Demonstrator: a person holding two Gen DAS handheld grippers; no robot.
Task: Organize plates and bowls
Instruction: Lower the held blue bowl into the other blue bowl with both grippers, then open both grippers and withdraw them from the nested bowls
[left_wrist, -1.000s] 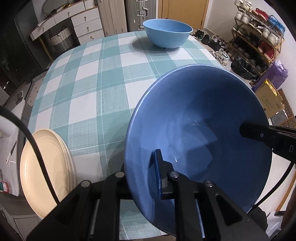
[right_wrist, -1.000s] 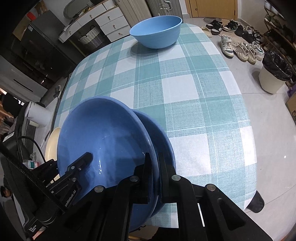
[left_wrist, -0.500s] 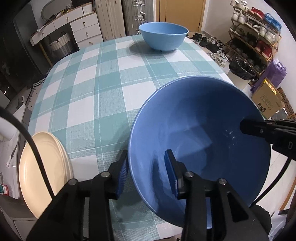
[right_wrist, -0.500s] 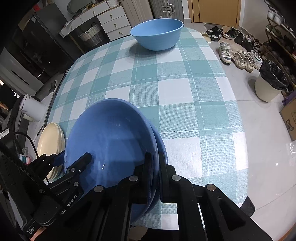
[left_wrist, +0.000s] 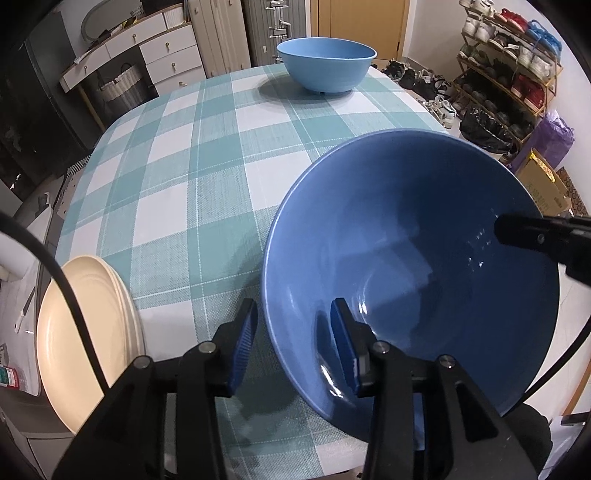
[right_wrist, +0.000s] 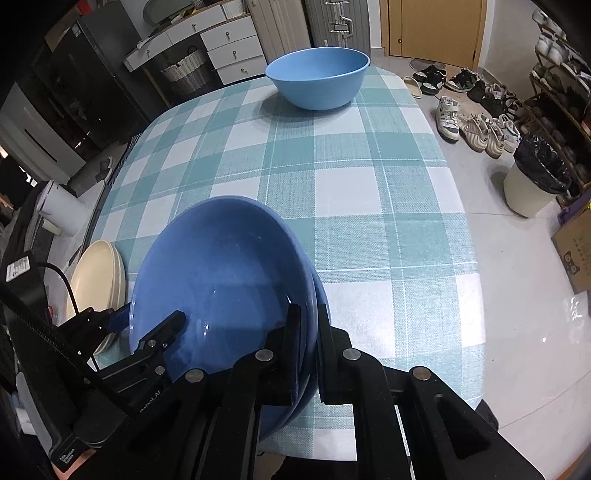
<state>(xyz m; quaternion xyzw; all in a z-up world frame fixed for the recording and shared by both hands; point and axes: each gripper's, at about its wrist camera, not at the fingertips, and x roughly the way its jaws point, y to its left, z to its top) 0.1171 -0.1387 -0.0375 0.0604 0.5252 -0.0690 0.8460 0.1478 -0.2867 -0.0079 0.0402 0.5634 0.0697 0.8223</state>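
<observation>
My right gripper (right_wrist: 308, 350) clamps rim of dark blue bowl (right_wrist: 221, 280) to steady it; my left gripper (left_wrist: 291, 339) half-open, straddling bowl's opposite rim, not pressing, so bowl stays nested

You get even indoor light from overhead; the checked tablecloth (left_wrist: 207, 192) reads bright and sharp in both views; the far pale blue bowl (left_wrist: 327, 64) throws a soft shadow to its left; small glints sit inside the near dark blue bowl (left_wrist: 410, 258); the floor (right_wrist: 532, 332) shows a white glare patch at right; your corners go black and straight lines bow at the edges; no blur.
</observation>
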